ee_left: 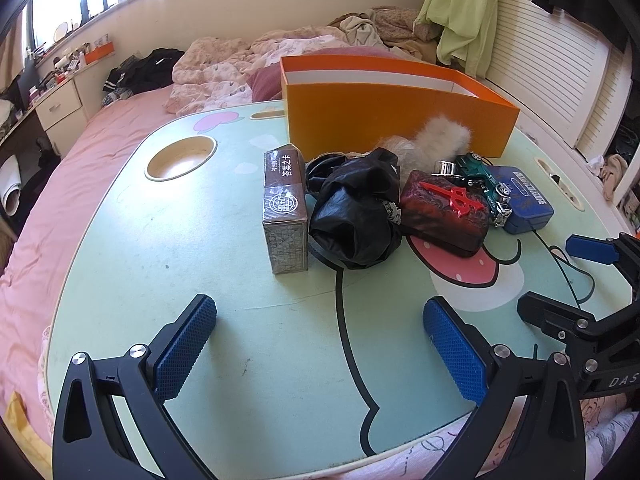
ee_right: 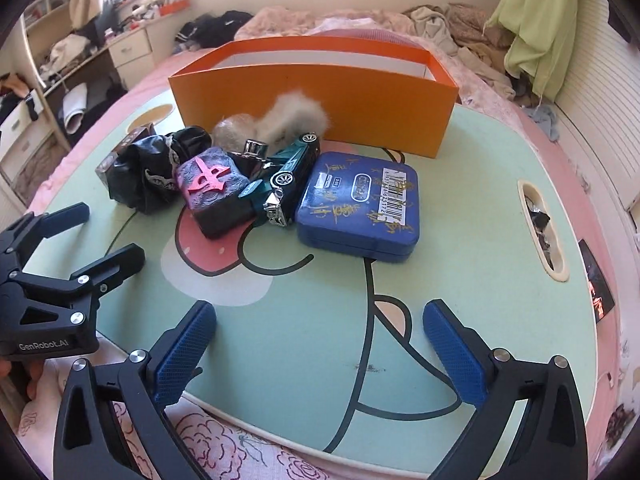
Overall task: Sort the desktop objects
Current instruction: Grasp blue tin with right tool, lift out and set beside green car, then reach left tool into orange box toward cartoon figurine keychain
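On the green lap table an orange open box stands at the back. In front of it lie a brown card box, a crumpled black bag, a dark red block with a red emblem, a green toy car, a blue tin and a fluffy grey tuft. My left gripper is open and empty, short of the card box and bag. My right gripper is open wide and empty, short of the blue tin.
The table has a round cup hole at the left and a slot near its right edge. It rests on a pink bed with rumpled bedding behind. A cluttered desk stands far left, and a green cloth hangs at the right.
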`<state>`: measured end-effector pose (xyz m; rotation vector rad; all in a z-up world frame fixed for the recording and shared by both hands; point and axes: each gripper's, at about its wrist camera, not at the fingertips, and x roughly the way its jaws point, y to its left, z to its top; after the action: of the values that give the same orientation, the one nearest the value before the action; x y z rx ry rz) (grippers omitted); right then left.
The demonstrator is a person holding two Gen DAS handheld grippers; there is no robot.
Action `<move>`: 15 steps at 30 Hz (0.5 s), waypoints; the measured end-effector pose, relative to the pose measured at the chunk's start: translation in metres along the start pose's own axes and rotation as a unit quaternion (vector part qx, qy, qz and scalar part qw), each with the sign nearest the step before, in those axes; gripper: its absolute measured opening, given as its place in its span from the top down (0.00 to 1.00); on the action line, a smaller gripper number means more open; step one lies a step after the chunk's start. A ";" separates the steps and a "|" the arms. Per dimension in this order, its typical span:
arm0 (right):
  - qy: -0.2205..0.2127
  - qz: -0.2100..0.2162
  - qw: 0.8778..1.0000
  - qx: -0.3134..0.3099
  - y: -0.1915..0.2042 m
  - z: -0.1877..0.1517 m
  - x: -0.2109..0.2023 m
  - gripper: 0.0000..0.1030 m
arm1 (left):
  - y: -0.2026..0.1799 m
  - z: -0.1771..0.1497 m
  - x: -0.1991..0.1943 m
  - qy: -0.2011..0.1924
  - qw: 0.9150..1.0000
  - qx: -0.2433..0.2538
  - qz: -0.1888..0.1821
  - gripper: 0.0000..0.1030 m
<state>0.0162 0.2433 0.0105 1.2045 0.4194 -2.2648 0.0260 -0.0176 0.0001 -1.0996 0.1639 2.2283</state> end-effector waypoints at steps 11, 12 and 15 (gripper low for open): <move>-0.002 0.003 1.000 -0.002 0.002 -0.002 0.001 0.00 | -0.004 0.027 -0.030 -0.031 0.999 0.003 -0.030 0.11; -0.002 0.003 1.000 -0.002 0.004 -0.003 -0.001 0.00 | -0.004 0.040 -0.039 -0.046 0.998 -0.004 -0.040 0.11; -0.003 0.003 1.000 -0.002 0.004 -0.003 -0.001 0.00 | -0.018 0.096 -0.052 -0.072 0.997 0.005 -0.028 0.11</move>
<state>0.0211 0.2414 0.0095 1.1955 0.4180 -2.2594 -0.0041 0.0064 0.1035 -0.9242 0.0813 2.2440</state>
